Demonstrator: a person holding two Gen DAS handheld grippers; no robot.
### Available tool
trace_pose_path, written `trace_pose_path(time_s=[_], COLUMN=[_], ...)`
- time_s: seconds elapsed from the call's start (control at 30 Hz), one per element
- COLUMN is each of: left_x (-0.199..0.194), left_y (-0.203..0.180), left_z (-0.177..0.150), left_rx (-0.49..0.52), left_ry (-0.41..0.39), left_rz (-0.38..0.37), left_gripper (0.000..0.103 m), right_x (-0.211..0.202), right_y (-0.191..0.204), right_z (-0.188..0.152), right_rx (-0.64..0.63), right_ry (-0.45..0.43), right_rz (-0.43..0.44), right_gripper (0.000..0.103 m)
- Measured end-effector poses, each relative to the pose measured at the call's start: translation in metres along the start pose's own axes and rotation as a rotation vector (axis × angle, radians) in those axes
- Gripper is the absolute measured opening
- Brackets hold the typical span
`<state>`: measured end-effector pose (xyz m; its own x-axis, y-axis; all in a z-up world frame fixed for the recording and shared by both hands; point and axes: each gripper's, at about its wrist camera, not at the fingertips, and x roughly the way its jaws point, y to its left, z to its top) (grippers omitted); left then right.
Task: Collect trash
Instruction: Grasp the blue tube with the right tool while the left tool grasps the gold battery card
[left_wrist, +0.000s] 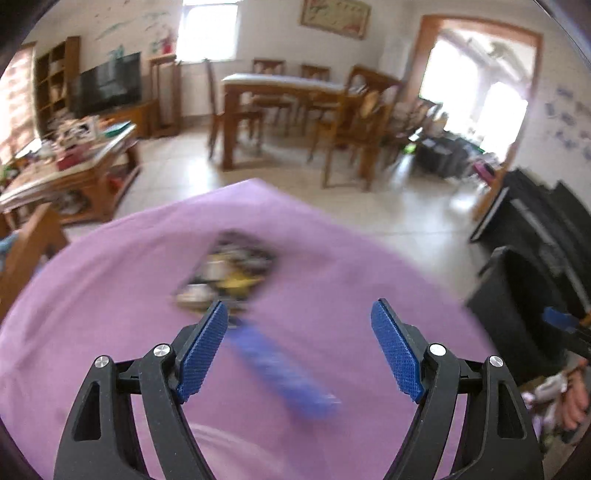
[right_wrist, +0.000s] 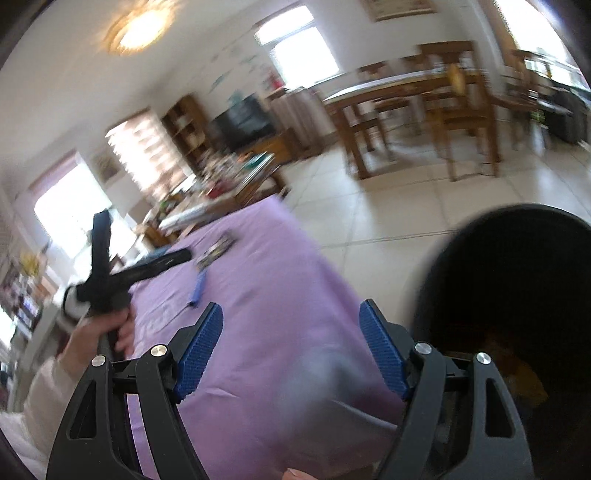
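Taking the purple tablecloth (left_wrist: 110, 295) as the landmark, two pieces of trash are lying on it near its middle: a dark, crumpled snack wrapper (left_wrist: 229, 273) with yellow in its print, and a long blue wrapper (left_wrist: 280, 369) just on the near side of it, so close that the blur is hiding whether they are touching. The left gripper (left_wrist: 297, 325) is hovering above the cloth with its jaws standing wide apart and nothing between them, the blue wrapper lying on the cloth below the gap. The right gripper (right_wrist: 291, 332) is also gaping and carrying nothing; it is hanging over the cloth's right edge, where a black trash bin (right_wrist: 517, 295) is standing on the floor just beside the table, with some yellowish waste lying dimly in its bottom. A pale grey smear (right_wrist: 325, 373) between the right fingers is too blurred to name. Both views are smeared, so the hands are probably moving. The step in hand looks like the reach for the next piece, most likely by the left gripper. That move is calling for lowering the fingers until they are straddling the thin wrapper, pinching it without gathering cloth, then carrying it across to the bin.
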<state>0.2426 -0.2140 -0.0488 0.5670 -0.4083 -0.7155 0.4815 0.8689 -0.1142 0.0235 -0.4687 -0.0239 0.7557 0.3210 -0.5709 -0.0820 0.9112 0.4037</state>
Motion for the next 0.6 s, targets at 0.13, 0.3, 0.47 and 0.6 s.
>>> trace_pose_path(time_s=[0.13,0.3,0.47,0.6], left_x=[0.028,0.06,0.08,0.09], left_y=[0.043,0.059,0.055,0.058], left_z=[0.013,0.022,0.032,0.04], left_rx=[0.037,0.129,0.232,0.24], left_ry=[0.088,0.156,0.166,0.156], left_rz=[0.045,0.032,0.032,-0.006], left_gripper=[0.079,0.079,0.084,0.084], right_x=[0.048,0.109,0.159,0.178], right_y=[0.045,0.097,0.123,0.137], right_z=[0.005,0.008,0.004,0.007], right_rx=[-0.094,-0.228,-0.326,-0.404], right_ry=[0.087,0.189,0.293,0.334], right_rz=[0.054,0.052,0.031,-0.02], right_gripper=[0.076,0.076,0.073,0.052])
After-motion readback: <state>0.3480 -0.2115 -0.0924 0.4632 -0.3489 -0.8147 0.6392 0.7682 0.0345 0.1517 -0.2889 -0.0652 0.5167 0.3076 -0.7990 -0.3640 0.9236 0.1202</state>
